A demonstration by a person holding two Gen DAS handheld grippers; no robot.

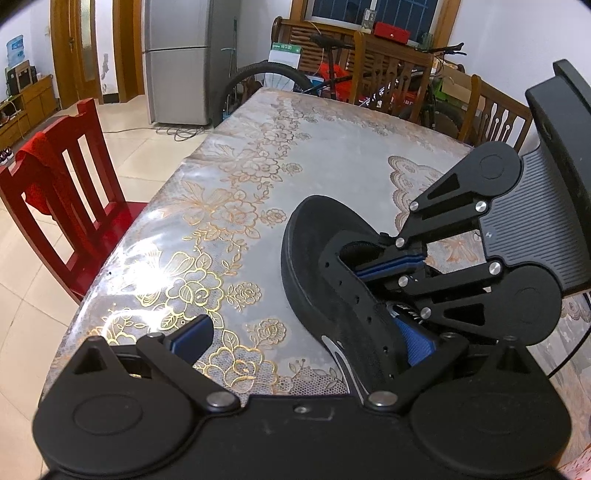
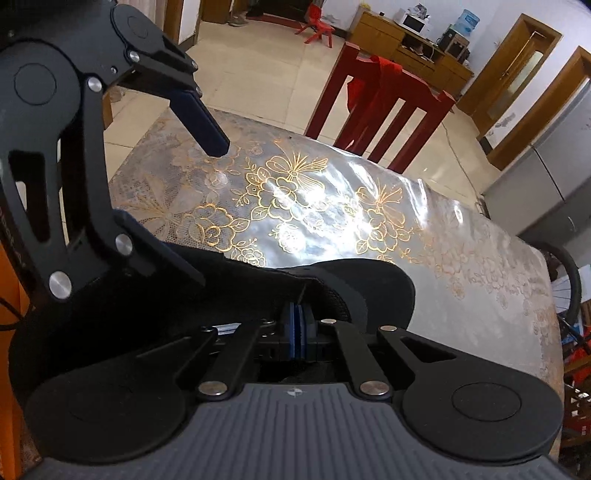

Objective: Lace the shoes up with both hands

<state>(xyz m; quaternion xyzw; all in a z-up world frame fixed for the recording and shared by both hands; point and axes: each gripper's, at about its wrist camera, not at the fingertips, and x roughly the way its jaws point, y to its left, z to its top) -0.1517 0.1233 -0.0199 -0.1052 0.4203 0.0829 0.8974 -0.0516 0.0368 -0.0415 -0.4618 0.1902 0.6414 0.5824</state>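
The black shoe [image 1: 314, 266] lies on the desk [image 1: 332, 155], and the left gripper [image 1: 303, 339] stands wide open around its side to keep it steady, while the right gripper [image 1: 397, 264] is pinched tight inside the shoe's mouth, holding nothing I can see.

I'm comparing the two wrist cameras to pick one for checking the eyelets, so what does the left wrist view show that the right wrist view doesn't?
Only the left wrist view shows the row of empty eyelets along the shoe's upper, the bicycle and the wooden chairs behind the table.

Only the right wrist view shows the microwave on a wooden cabinet and a small red plastic chair on the floor.

Both show the black shoe on the floral tablecloth, the red chair, the left gripper open around the shoe, and the right gripper shut at the shoe's opening.
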